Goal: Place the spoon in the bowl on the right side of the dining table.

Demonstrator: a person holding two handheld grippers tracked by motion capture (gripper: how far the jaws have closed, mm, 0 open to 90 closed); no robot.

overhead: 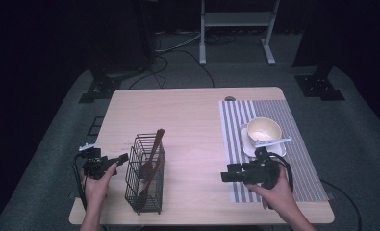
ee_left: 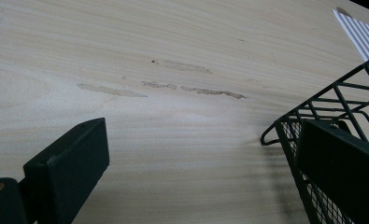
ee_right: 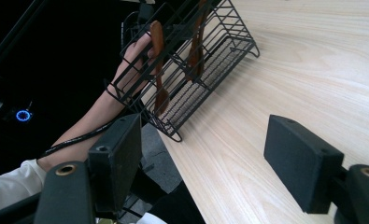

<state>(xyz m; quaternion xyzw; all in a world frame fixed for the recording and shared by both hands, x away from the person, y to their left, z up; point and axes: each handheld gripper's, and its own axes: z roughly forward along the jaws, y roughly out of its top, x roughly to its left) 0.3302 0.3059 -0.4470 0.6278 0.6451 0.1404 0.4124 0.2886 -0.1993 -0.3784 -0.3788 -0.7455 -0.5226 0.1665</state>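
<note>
Left gripper: jaws spread wide, empty, one jaw at the rim of the wire basket, which stood just to its right. Basket held two wooden utensils. Right gripper: jaws spread, empty, above the bare table, basket well to its left; bowl just behind it.

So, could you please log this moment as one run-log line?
left gripper: open, at wire basket rim | right gripper: open, over table | wooden utensils: in basket
</note>
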